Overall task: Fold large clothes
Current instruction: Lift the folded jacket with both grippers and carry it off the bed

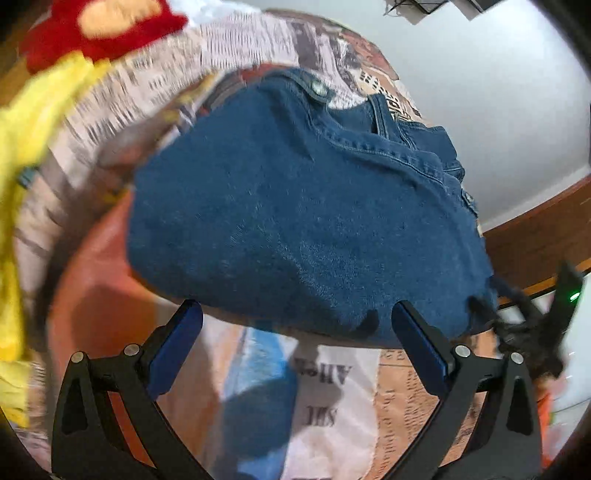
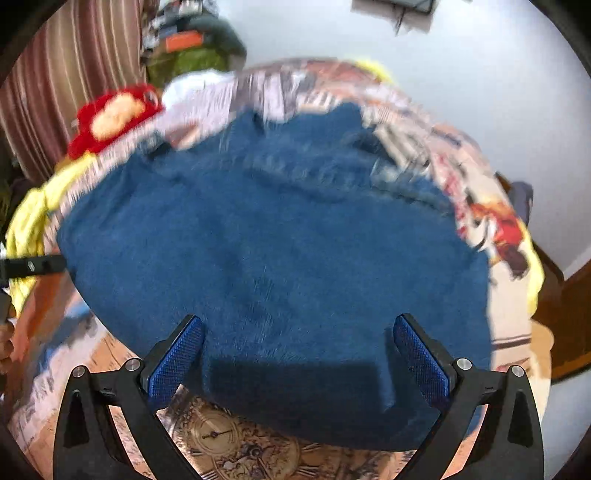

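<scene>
Blue denim jeans (image 1: 295, 221) lie folded on a printed bedsheet (image 1: 332, 413); the waistband with a metal button is at the far side. My left gripper (image 1: 295, 332) is open, its blue pads just short of the near folded edge, holding nothing. In the right wrist view the jeans (image 2: 277, 258) fill the middle. My right gripper (image 2: 297, 343) is open, with its fingers either side of the near edge of the denim. The other gripper's black tip (image 2: 33, 266) shows at the left edge.
A yellow cloth (image 1: 26, 155) and a red plush item (image 1: 99, 29) lie on the bed at the far left. A white wall is behind. A wooden bed frame (image 1: 546, 236) runs along the right. A striped curtain (image 2: 66, 81) hangs at the far left.
</scene>
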Tool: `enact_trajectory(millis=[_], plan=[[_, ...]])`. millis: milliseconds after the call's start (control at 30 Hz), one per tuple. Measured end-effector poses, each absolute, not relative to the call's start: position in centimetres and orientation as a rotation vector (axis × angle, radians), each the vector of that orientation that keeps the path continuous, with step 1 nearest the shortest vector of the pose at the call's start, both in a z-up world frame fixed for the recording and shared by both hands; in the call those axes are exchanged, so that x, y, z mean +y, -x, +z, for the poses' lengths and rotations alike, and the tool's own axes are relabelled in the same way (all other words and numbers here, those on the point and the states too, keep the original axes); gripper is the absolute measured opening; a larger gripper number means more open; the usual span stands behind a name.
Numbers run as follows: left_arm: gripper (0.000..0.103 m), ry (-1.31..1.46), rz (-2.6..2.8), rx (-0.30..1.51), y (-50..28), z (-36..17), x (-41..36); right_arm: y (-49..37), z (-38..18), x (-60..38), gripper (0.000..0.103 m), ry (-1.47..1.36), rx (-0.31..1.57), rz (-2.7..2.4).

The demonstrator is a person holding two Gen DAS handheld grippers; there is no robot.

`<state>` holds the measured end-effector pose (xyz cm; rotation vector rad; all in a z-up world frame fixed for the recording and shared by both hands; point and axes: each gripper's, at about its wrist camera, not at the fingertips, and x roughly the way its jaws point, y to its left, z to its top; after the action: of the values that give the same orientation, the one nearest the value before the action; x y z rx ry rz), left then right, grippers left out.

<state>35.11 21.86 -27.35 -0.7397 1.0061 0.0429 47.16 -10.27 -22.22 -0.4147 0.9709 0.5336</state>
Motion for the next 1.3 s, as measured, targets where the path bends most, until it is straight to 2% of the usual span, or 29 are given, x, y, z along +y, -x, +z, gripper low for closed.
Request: enact_trajectory(millis=[200,467,533,567,600,667,767,1133,1300], plan=[[0.103,0.985,-0.052,0.989,-37.2,-30.0,23.2,-47.8,-23.7,-10.5,0.103,0.380,1.013,0.547],[0.103,1.143,0.029,0.915,-40.0,-31.1,24.7,-47.6,-23.8,-10.5,0.103,0.380,1.013,0.538],[0.098,1.178,0.101,0.898,-40.4,-31.2,24.9,-47.6,-23.6,-10.5,0.103,0.373,1.023,0.536],[0.086,1.184,0.142,0.892,-40.5,-31.1,25.0,-47.6,-23.4,-10.5,0.103,0.370,1.033,0.537],[0.067,1.180,0.195,0.889,-40.4,-30.9,25.1,-47.5,-23.3,-10.4,0.103,0.368,1.040,0.537],[0.051,1.161,0.263,0.882,-40.1,-30.2,25.4,-47.3,-22.6,-10.5,0.103,0.356,1.065,0.538],[0.040,1.132,0.258,0.838,-39.2,-28.4,25.3,-46.6,-21.3,-10.7,0.103,0.344,1.060,0.544],[0.035,0.601,0.268,0.590,-34.7,-12.4,19.9,-43.2,-16.1,-7.5,0.103,0.458,0.827,0.592],[0.035,0.411,0.331,0.539,-33.3,-10.1,17.4,-43.1,-18.4,-2.4,0.103,0.470,0.868,0.696]])
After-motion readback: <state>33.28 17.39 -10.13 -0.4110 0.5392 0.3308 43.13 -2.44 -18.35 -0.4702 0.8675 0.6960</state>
